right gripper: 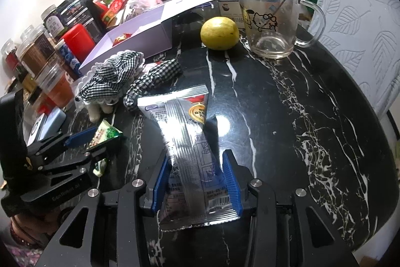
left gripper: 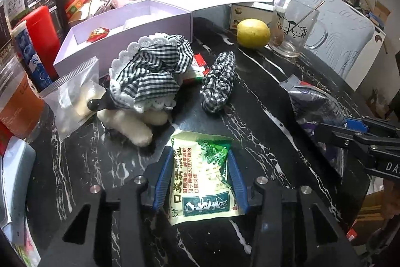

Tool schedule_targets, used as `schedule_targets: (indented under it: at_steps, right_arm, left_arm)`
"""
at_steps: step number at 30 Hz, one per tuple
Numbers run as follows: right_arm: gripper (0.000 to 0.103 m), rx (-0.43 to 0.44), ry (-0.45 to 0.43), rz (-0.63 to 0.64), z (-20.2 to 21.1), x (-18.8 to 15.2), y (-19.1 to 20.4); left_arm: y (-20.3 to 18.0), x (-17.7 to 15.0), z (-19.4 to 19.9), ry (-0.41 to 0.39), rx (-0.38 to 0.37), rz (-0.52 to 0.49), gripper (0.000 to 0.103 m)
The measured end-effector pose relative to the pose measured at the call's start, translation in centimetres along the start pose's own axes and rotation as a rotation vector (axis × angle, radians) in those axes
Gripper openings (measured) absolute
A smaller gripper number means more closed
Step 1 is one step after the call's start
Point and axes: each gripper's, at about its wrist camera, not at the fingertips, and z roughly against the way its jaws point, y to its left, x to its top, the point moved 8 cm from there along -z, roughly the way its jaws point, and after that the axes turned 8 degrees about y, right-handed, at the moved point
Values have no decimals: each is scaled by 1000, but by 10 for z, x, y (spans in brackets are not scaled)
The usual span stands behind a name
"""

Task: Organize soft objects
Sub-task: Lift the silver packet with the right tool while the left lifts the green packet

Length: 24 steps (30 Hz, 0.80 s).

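Both tongs pinch a soft packet each, lifted over a cluttered black marble table (right gripper: 300,101).

Left tongs (left gripper: 201,178) are pressed onto a green and cream sachet (left gripper: 203,179), blue pads squeezing its sides so it buckles slightly; right tongs (right gripper: 197,182) clamp a silver foil pouch (right gripper: 186,142) near its lower end, and its top stands free above the table. Gripping at the edges probably keeps each packet from slipping while carried. Nearby lie a plush toy in a gingham dress (left gripper: 150,76) and a gingham scrunchie (left gripper: 218,83), just beside each other. Behind them an open lilac box (left gripper: 130,29) holds a small red wrapper (left gripper: 98,34) and something pale; likely where the soft things go. A glass mug (right gripper: 271,19) holds only a thin stick, with a lemon (right gripper: 219,33) beside it.
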Motion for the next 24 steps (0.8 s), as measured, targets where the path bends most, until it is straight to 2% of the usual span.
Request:
schedule_targets:
  at_steps: [3,14,24]
  right_arm:
    - [39,-1,-9,13,0,0,1]
    - [34,42,-29,18,8,-5,15]
    - [33,99,-77,46,29,-3,42]
  left_arm:
    - [-5,-1,7,-13,-78,8,40]
    - [0,-2,34,-68,-102,41,40]
    - [12,6,79,-199,-109,63,39]
